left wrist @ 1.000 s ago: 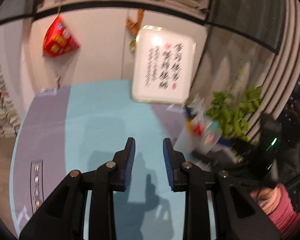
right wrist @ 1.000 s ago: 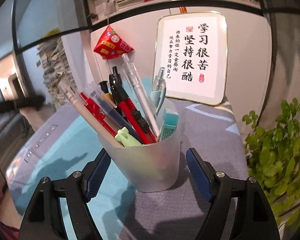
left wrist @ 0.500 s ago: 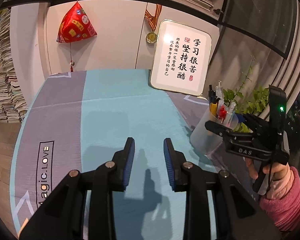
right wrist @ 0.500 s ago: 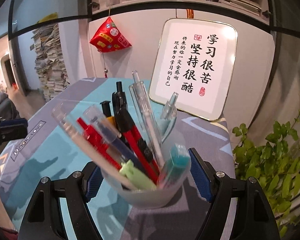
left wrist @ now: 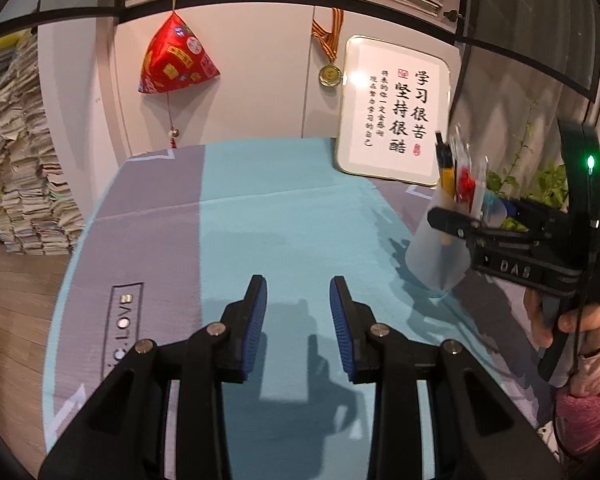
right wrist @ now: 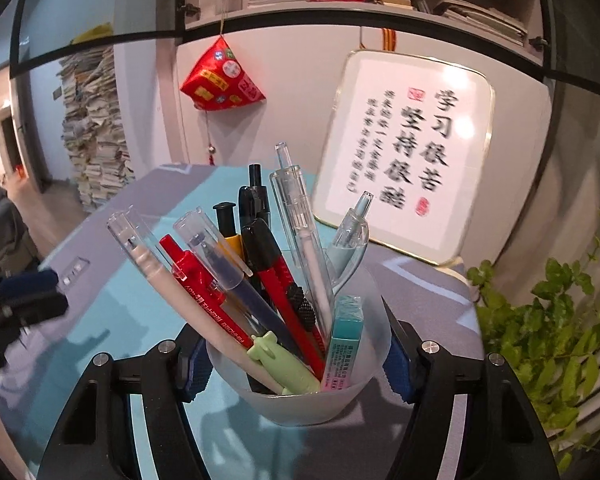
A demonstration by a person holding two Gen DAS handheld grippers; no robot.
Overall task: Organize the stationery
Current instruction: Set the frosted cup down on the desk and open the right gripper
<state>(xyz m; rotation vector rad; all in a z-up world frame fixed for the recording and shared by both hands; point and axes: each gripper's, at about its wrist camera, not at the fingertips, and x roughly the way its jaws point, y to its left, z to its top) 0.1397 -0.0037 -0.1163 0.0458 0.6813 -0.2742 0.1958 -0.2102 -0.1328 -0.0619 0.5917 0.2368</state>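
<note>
A frosted plastic cup [right wrist: 300,396] full of pens, a green marker and a teal eraser [right wrist: 342,344] sits between the blue pads of my right gripper [right wrist: 296,364], which is shut on it. In the left wrist view the cup [left wrist: 436,252] shows at the right, held a little above the table by the right gripper [left wrist: 480,232]. My left gripper [left wrist: 298,304] is open and empty over the teal middle of the table mat [left wrist: 260,232].
A framed calligraphy board [left wrist: 396,132] leans on the wall at the table's back right. A green plant [right wrist: 548,320] stands at the right. A red hanging ornament [left wrist: 176,60], a medal and stacks of paper are at the back left.
My right gripper has closed on the cup and raised it nearer the camera. The left gripper's view has swung left to face the table squarely; its jaws stayed open.
</note>
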